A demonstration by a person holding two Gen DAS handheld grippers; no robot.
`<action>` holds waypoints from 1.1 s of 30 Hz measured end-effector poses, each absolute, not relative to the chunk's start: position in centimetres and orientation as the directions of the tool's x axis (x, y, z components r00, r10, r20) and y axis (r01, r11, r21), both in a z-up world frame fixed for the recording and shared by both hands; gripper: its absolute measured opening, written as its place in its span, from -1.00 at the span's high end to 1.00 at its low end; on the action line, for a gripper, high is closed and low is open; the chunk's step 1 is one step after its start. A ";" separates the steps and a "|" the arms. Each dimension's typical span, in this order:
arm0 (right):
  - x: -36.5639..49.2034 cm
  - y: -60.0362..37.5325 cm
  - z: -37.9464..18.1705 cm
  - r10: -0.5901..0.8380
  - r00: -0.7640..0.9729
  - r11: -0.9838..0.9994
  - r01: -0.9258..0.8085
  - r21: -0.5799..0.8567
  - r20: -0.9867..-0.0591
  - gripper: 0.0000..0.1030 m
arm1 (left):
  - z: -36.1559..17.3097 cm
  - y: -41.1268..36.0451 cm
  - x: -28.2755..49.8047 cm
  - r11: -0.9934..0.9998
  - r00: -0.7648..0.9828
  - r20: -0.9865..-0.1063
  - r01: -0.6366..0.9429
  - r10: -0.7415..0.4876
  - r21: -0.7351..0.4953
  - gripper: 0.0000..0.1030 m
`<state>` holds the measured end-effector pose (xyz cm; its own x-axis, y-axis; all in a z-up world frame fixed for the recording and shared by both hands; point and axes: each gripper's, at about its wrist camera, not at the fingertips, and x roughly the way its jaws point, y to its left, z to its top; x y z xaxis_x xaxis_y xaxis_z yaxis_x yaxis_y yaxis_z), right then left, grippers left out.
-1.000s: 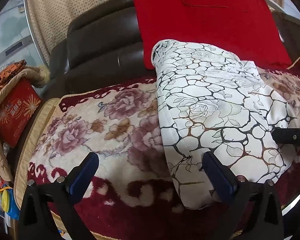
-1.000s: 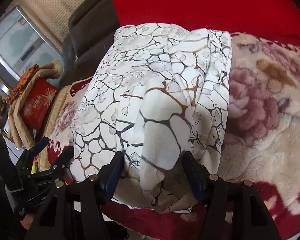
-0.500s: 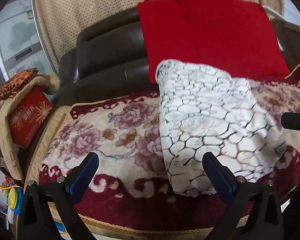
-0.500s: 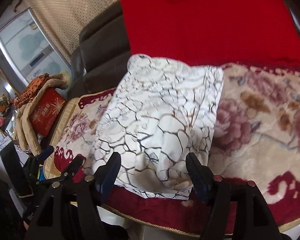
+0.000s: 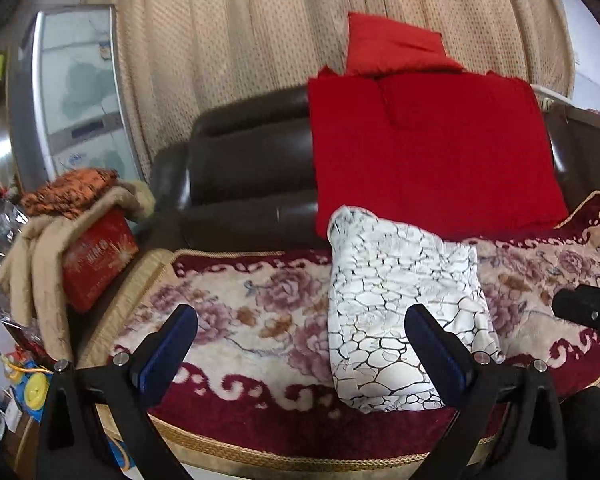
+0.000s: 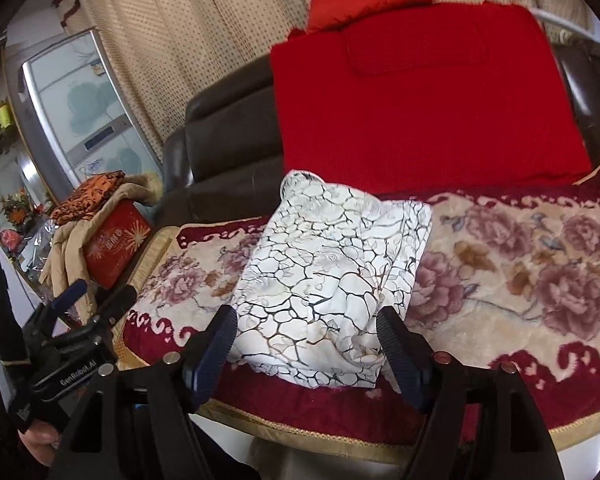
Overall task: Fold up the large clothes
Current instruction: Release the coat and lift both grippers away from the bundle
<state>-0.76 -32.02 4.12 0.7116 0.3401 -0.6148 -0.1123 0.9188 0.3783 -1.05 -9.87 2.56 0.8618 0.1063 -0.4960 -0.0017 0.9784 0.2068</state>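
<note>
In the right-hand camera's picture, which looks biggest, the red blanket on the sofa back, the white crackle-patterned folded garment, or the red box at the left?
1. red blanket
2. white folded garment, though it lies nearer the camera, so its true size is unsure
3. red box, clearly smallest and partly covered

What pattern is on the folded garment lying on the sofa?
White with a dark, brown-tinged crackle-line print over faint flowers; the folded garment shows best in the right wrist view.

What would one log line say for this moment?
garment: white patterned cloth folded on sofa blanket | left gripper: open | right gripper: opening, empty
</note>
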 end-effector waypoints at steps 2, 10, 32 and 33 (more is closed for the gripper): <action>-1.9 -32.0 5.1 0.334 0.719 0.921 -0.112 0.373 -0.610 -0.47 | 3.7 -10.2 -2.3 0.975 0.876 -0.469 -0.004 0.110 0.221 -1.00; -5.8 -31.8 8.7 0.315 0.752 0.930 -0.121 0.348 -0.579 -0.47 | 7.4 -11.5 -6.6 0.972 0.915 -0.395 0.014 0.082 0.233 -1.00; -14.5 -30.4 17.1 0.265 0.863 0.955 -0.172 0.243 -0.429 -0.58 | 14.3 -10.3 -13.7 0.978 0.953 -0.276 -0.075 0.128 0.194 -1.00; -14.7 -30.5 17.2 0.263 0.865 0.955 -0.169 0.245 -0.427 -0.58 | 14.5 -10.2 -13.8 0.979 0.953 -0.274 -0.078 0.129 0.190 -1.00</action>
<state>-14.69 -30.46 17.24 0.8649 0.2630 -0.4274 -0.1693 0.9547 0.2448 -13.83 -10.24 14.49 0.9530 0.1290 -0.2742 -0.0779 0.9787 0.1900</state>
